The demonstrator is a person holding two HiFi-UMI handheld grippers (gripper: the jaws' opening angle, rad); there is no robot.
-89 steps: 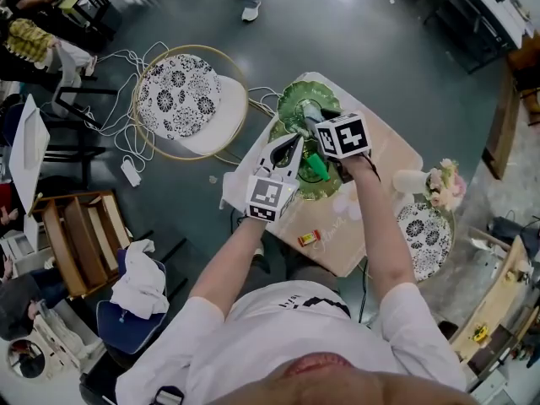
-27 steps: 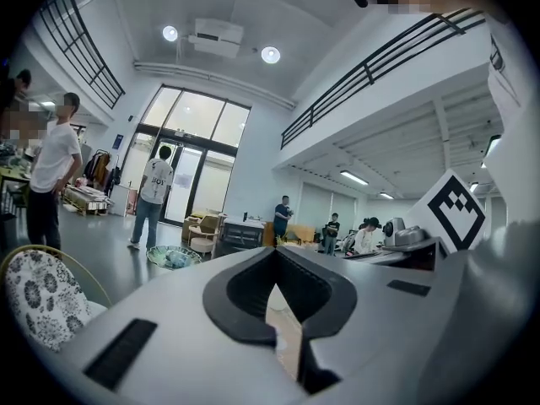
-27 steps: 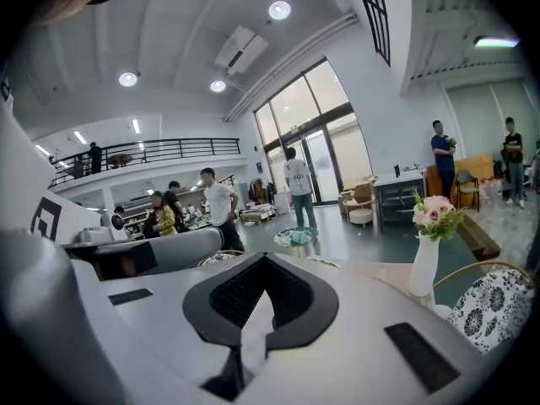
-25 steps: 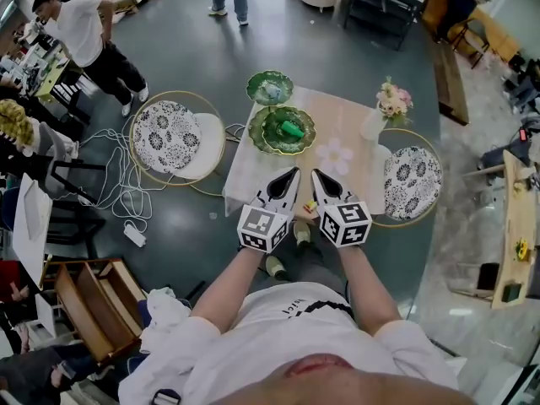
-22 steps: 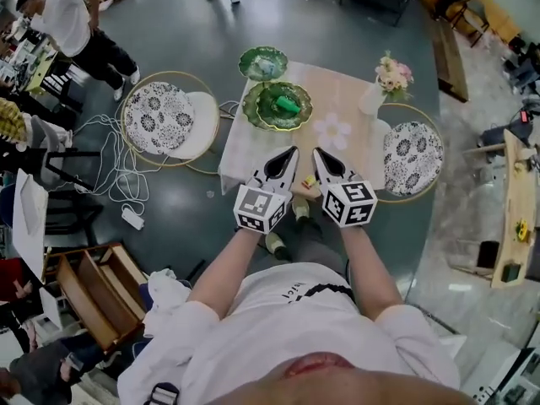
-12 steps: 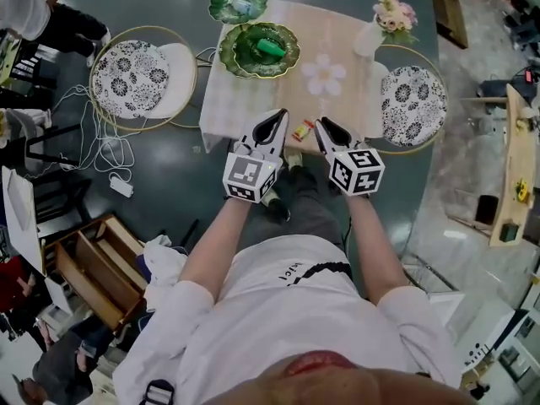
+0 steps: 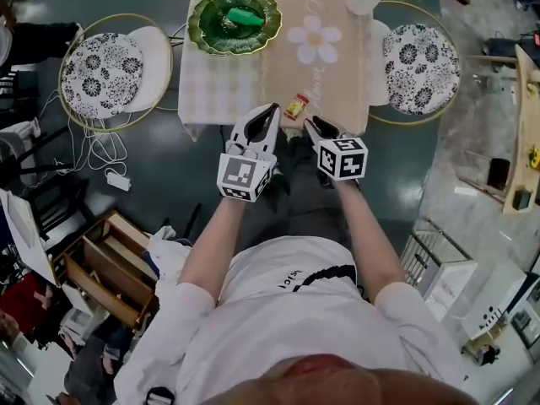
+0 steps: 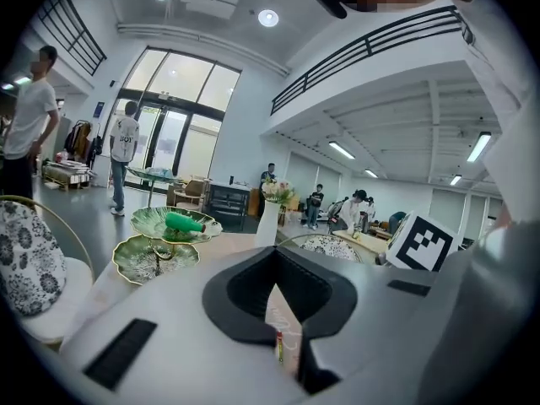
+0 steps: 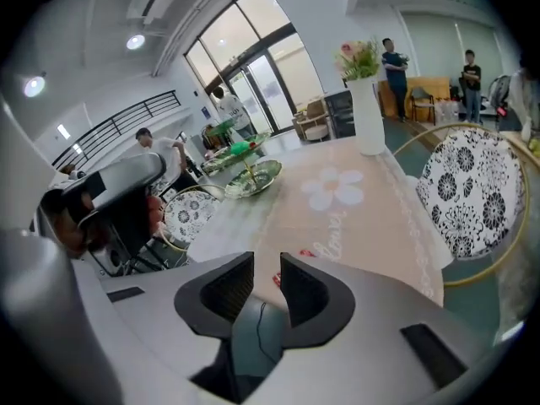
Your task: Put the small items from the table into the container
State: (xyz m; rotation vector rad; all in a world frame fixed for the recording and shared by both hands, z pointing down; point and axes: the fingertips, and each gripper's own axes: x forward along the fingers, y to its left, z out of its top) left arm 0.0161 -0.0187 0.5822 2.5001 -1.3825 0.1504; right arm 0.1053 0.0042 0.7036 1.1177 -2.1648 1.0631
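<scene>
Jaws of the right gripper (image 7: 311, 125) were parting near the red-and-yellow packet (image 7: 296, 106) (not touching it), while the left gripper (image 7: 268, 110) was pressed together, empty.

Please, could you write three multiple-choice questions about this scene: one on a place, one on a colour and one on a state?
1. Where does the packet lie? A in a vase; B on the table, near the edge closest to the person; C on a chair.
2. What colour is the object in the dish? A red; B green; C white.
3. How is the left gripper? A wide open; B shut on the packet; C shut and empty.
Answers: 1 B, it rests on the cloth by that edge. 2 B, green like the dish. 3 C, its jaw tips meet, holding nothing.
</scene>
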